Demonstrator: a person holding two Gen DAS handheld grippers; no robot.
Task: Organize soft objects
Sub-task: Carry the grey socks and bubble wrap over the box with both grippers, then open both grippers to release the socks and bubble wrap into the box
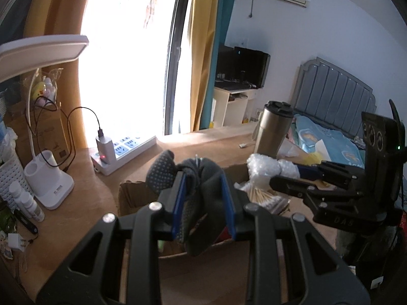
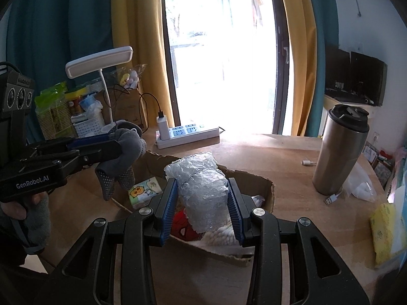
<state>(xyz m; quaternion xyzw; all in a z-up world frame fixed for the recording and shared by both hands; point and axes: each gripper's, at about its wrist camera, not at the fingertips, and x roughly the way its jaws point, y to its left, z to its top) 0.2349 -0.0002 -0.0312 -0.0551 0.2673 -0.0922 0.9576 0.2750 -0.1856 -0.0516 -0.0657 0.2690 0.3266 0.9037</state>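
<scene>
My left gripper is shut on a grey dotted work glove and holds it above an open cardboard box on the wooden desk. The glove hangs from the left gripper in the right wrist view too. My right gripper is shut on a wad of clear bubble wrap over the same box. It shows from the side in the left wrist view with the bubble wrap. Inside the box lie a tissue pack, a red Spider-Man toy and cotton swabs.
A steel tumbler stands right of the box. A white power strip with a charger lies behind it by the window. A white desk lamp, baskets and bottles crowd the left. A yellow cloth lies at the right edge.
</scene>
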